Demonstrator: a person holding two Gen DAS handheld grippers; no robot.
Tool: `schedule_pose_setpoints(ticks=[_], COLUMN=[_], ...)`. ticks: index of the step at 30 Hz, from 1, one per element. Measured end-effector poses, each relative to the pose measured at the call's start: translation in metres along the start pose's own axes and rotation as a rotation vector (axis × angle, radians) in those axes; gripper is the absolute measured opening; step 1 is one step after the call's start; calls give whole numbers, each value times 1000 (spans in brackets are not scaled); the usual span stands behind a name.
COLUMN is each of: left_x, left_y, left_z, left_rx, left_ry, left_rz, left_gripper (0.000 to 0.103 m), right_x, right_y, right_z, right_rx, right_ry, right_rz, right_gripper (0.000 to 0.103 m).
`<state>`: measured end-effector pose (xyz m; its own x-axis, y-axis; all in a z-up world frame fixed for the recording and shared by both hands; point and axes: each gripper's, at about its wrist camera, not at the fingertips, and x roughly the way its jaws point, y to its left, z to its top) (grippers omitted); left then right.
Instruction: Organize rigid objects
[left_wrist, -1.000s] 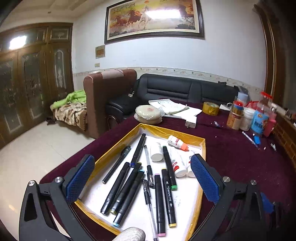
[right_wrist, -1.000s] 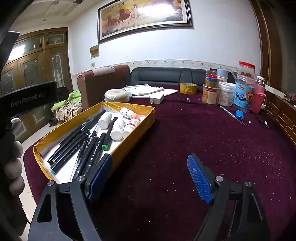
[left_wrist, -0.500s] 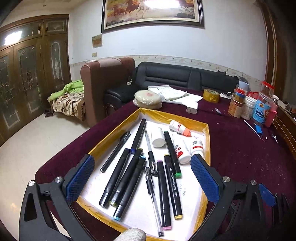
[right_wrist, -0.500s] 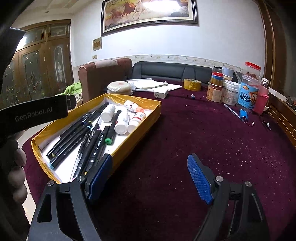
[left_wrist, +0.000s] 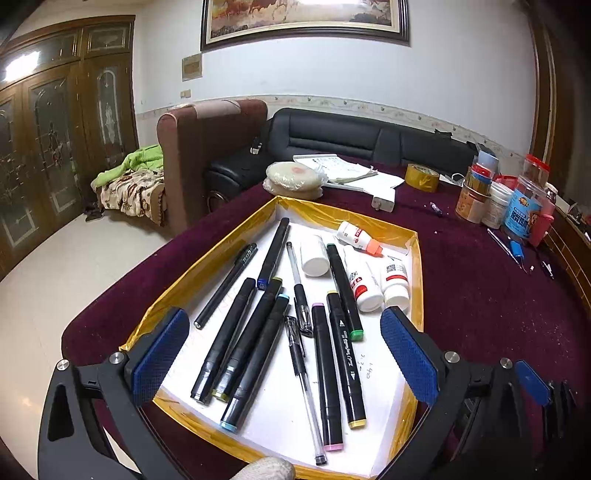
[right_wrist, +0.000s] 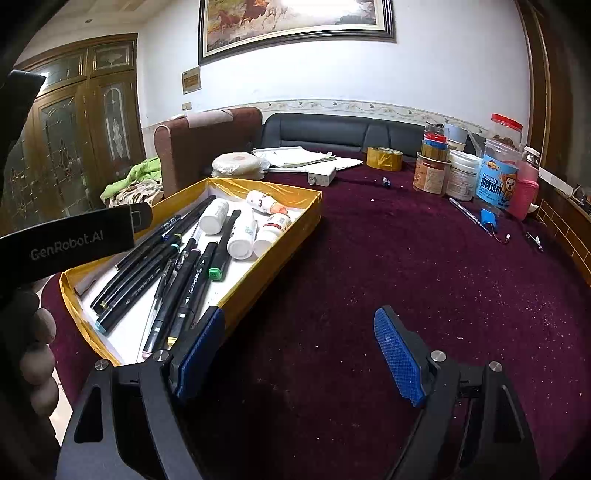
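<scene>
Markers, pens & small white bottles already lie inside the yellow-rimmed tray (left_wrist: 416, 280) on the maroon table (right_wrist: 406, 280): markers (left_wrist: 258, 343) left/centre, bottles (left_wrist: 364, 284) far right. Your left gripper (left_wrist: 284, 354) hangs over the tray's near end, fingers spread wide, nothing held. Your right gripper (right_wrist: 295, 354) sits right of the tray over bare cloth, also wide apart & empty. Scene fits either a tray mid-fill w/ loose bits (blue-capped pen (right_wrist: 476, 218) far right) left to gather, or a sort that's done. Can't tell which, so no pick is settled.
</scene>
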<state>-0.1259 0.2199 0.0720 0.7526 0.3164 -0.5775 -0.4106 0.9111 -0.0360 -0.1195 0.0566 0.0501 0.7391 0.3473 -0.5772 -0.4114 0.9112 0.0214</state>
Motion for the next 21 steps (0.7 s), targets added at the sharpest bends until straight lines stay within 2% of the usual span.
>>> schedule_pose_setpoints(ticks=[21], left_x=[10], left_y=[-1], left_z=[-3], left_rx=[-6], left_ry=[63], left_rz=[-32], left_gripper=[103], right_x=[5], right_y=[5], right_z=[-1], right_rx=[-25], right_ry=[31], right_rz=[10], right_gripper=[79])
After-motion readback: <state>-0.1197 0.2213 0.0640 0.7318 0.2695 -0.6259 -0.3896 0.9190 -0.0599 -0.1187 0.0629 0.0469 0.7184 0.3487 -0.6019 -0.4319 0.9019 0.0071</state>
